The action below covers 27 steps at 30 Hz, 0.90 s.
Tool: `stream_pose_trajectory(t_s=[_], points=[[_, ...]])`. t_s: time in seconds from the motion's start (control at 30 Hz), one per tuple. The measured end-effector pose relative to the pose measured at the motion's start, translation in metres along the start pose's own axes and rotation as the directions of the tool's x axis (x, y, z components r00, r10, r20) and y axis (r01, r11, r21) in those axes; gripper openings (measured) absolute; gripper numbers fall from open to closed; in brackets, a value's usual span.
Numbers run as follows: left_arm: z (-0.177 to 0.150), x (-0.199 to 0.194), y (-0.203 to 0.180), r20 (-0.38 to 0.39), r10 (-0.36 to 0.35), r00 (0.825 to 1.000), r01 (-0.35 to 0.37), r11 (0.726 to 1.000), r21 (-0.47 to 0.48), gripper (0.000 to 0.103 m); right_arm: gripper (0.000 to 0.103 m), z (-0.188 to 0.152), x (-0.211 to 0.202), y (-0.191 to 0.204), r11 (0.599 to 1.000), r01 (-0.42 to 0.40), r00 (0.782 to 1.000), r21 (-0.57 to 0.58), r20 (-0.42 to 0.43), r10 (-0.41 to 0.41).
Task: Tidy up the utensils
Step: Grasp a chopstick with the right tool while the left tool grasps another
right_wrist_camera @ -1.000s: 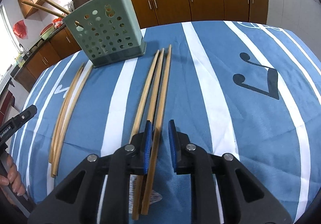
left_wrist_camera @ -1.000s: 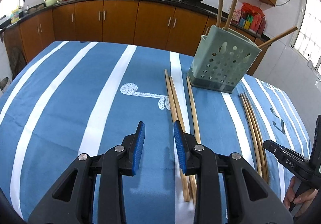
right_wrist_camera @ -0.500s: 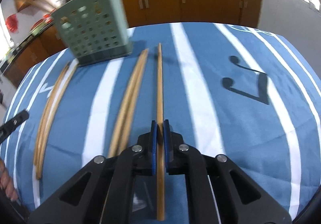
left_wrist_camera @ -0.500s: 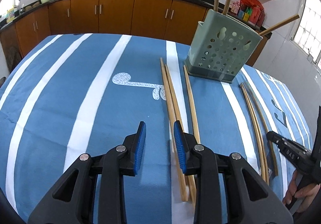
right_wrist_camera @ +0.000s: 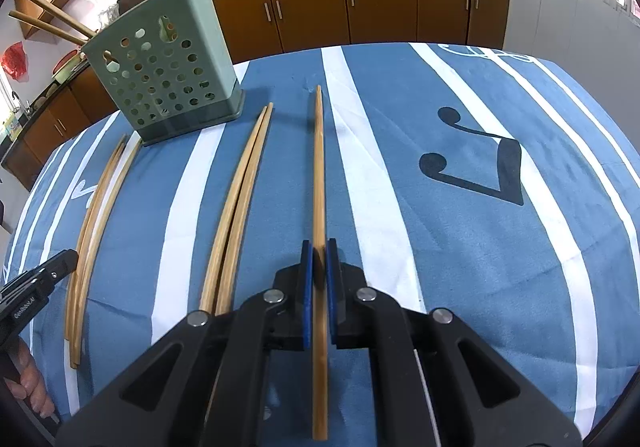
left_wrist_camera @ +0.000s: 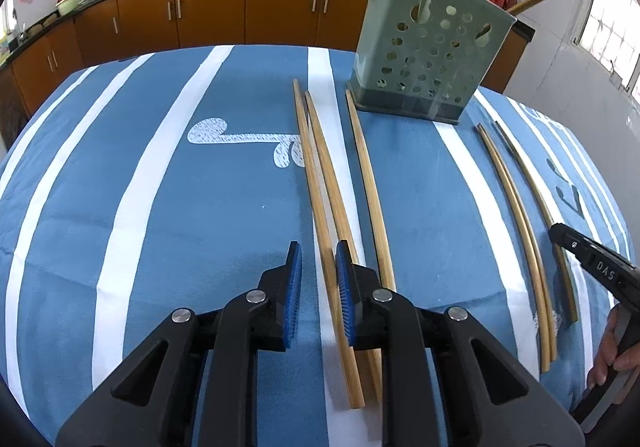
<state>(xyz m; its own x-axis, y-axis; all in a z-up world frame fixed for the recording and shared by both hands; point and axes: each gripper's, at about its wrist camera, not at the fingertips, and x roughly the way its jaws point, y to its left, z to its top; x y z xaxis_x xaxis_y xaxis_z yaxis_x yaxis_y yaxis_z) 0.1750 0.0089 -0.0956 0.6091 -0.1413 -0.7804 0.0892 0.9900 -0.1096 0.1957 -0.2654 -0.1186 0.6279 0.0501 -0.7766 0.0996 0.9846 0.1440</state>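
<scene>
Your right gripper (right_wrist_camera: 319,271) has its fingers pinching one chopstick (right_wrist_camera: 319,183) near its thick end — tip toward the green utensil holder (right_wrist_camera: 164,75). Your left gripper (left_wrist_camera: 318,289) has just been closing, jaws not yet touching the chopstick pair (left_wrist_camera: 320,183) between them on the blue striped cloth (left_wrist_camera: 180,207).

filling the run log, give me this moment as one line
left gripper: closing around a table chopstick, not yet clamped | right gripper: shut on one chopstick | holder: upright, chopsticks inside | rest on tablecloth
</scene>
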Motion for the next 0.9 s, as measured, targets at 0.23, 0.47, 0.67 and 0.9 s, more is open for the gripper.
stream_pose_trajectory(t_s=[0.23,0.47,0.67,0.9], points=[[0.002,0.004,-0.007,0.01,0.049,0.999,-0.049,0.998,0.036,0.008,0.009,0.0,0.0,0.002,1.0,0.002,1.0,-0.007,0.0,-0.002],[0.013,0.006,0.02,0.008,0.099,0.995,-0.098,0.995,-0.016,0.007,0.008,0.006,0.004,0.001,1.0,0.002,1.0,-0.025,0.002,-0.002],[0.017,0.007,0.041,0.015,0.083,0.996,-0.081,0.995,-0.061,0.007,0.008,0.018,0.013,-0.005,0.999,0.029,0.999,-0.026,0.02,-0.029],[0.015,0.005,0.042,0.032,0.071,0.997,-0.069,0.995,-0.068,0.007,0.008,0.017,0.014,-0.005,0.999,0.038,0.999,-0.039,0.037,-0.037]])
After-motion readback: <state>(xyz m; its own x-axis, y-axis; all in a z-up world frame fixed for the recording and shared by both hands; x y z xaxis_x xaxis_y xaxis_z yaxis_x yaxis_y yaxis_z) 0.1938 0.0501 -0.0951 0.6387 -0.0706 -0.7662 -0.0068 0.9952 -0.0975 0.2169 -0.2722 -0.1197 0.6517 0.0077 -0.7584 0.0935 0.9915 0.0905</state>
